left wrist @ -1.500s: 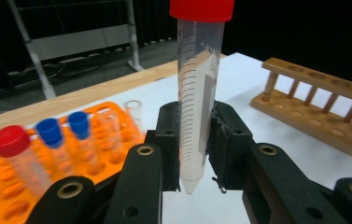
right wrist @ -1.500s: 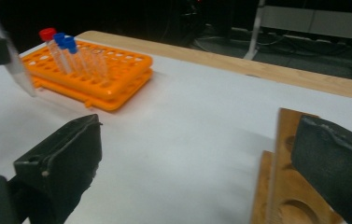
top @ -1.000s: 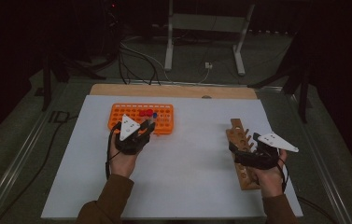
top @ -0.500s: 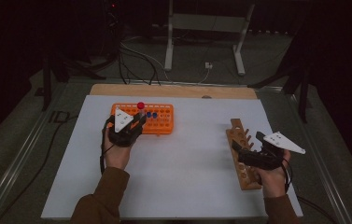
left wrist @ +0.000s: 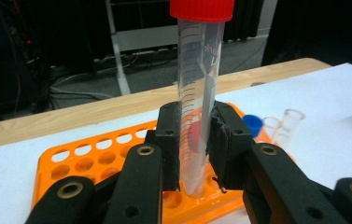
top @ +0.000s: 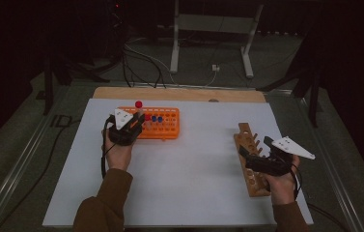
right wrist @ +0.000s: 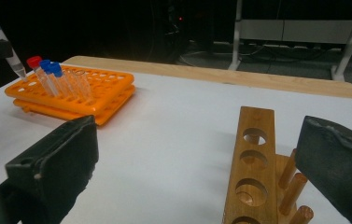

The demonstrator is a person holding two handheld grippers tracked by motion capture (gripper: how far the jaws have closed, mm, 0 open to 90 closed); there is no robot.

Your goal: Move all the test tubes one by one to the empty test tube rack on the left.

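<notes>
My left gripper (left wrist: pixel 196 149) is shut on a clear tube with a red cap (left wrist: pixel 197 93), held upright, its tip just above the holes of the orange rack (left wrist: pixel 94 158). From above, the left gripper (top: pixel 132 126) is at the orange rack's (top: pixel 167 126) left end, and the red cap (top: pixel 138 104) sticks up. A red-capped tube (right wrist: pixel 36 65) and two blue-capped tubes (right wrist: pixel 52 69) stand in the orange rack (right wrist: pixel 99 93). My right gripper (right wrist: pixel 201 163) stands open over the wooden rack (right wrist: pixel 253 163); in the high view the right gripper (top: pixel 257 155) is at the wooden rack (top: pixel 247 145).
White paper (top: pixel 194 179) covers the table, with a bare wooden strip (top: pixel 179 93) along the far edge. Two uncapped clear tubes (left wrist: pixel 285 123) stand in the orange rack beside a blue cap (left wrist: pixel 253 123). Cables and a metal stand (top: pixel 208 43) lie beyond the table.
My left hand has carried the red-capped tube leftward and a little farther away, from the orange rack's middle to its left end. The right hand has stayed put.
</notes>
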